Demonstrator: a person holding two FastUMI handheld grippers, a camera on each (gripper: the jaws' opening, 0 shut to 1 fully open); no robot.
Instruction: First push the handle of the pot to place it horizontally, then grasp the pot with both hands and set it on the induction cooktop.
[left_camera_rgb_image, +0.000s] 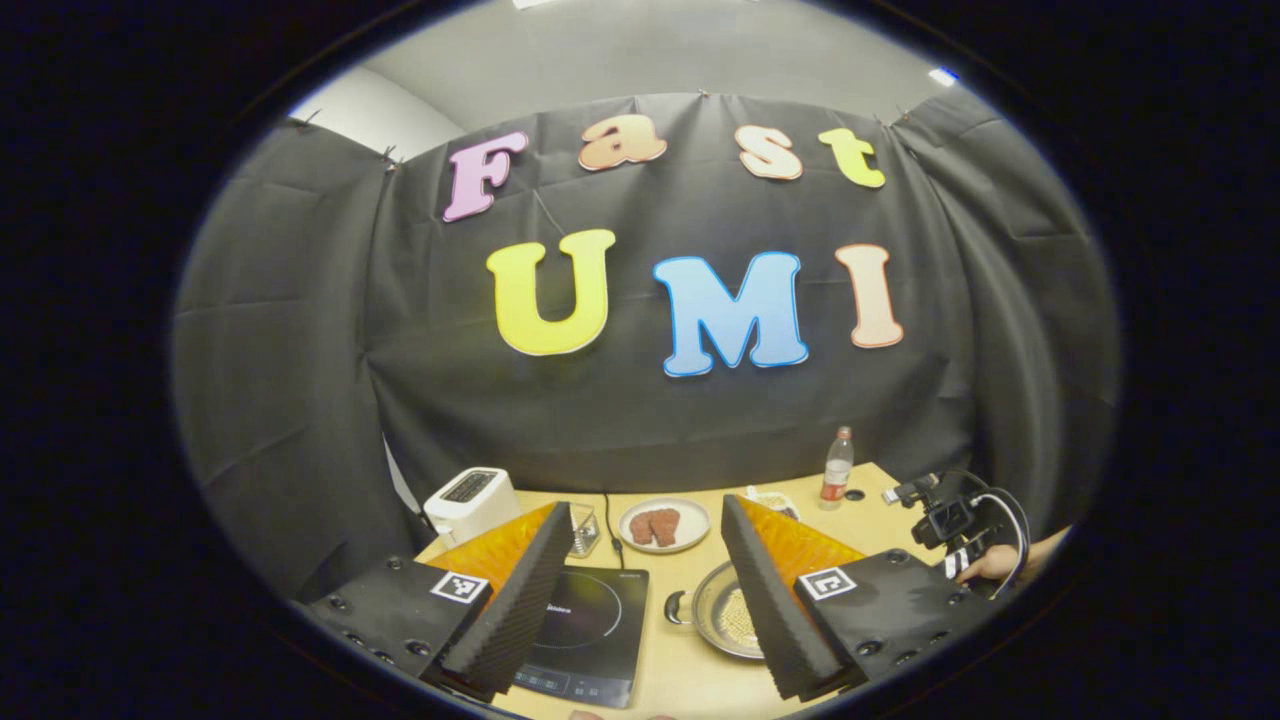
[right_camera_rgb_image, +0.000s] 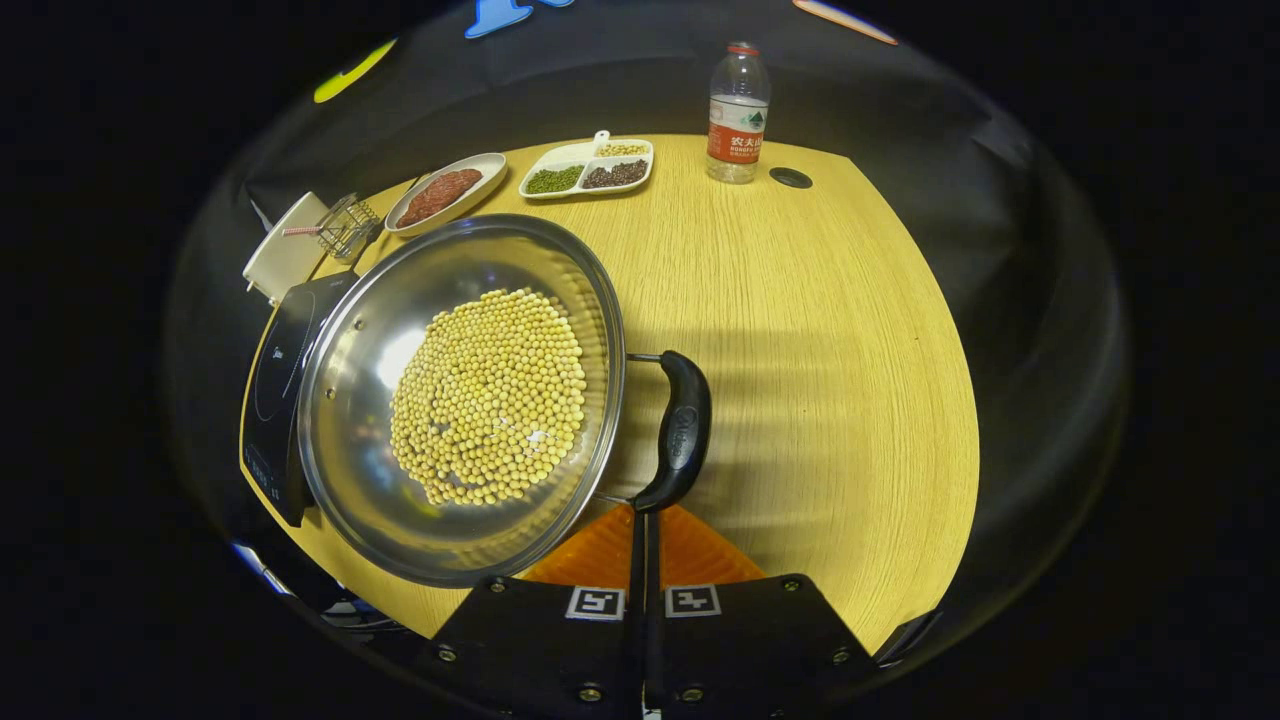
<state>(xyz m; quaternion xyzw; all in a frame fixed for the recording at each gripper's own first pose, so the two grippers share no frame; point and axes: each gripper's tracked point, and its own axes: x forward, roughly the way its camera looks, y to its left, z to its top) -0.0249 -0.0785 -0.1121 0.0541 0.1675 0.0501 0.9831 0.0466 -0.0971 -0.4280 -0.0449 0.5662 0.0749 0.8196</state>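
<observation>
Steel pot (right_camera_rgb_image: 460, 400), full of pale beans (right_camera_rgb_image: 490, 395), sits on the wooden table (right_camera_rgb_image: 800, 330) with its left rim over the cooktop (right_camera_rgb_image: 275, 370) edge. In the left gripper view: left gripper (left_camera_rgb_image: 645, 590) held level above the table's near edge, fingers spread wide with nothing between them; cooktop (left_camera_rgb_image: 585, 630) and pot (left_camera_rgb_image: 725, 610) seen through the gap, toaster (left_camera_rgb_image: 468, 503) at far left, plate of meat (left_camera_rgb_image: 663, 523) behind, bottle (left_camera_rgb_image: 837, 467) farther right, and at far right the other gripper (left_camera_rgb_image: 950, 515) with a hand (left_camera_rgb_image: 990, 565) on it. In the right gripper view: right gripper (right_camera_rgb_image: 645, 545) angled down at the table, fingers pressed flat together, tips just below the pot's black side handle (right_camera_rgb_image: 680, 430), contact hard to judge. Also seen from this side: a divided dish (right_camera_rgb_image: 588, 166) of beans beyond the plate (right_camera_rgb_image: 445, 190), bottle (right_camera_rgb_image: 738, 112) at the far edge.
</observation>
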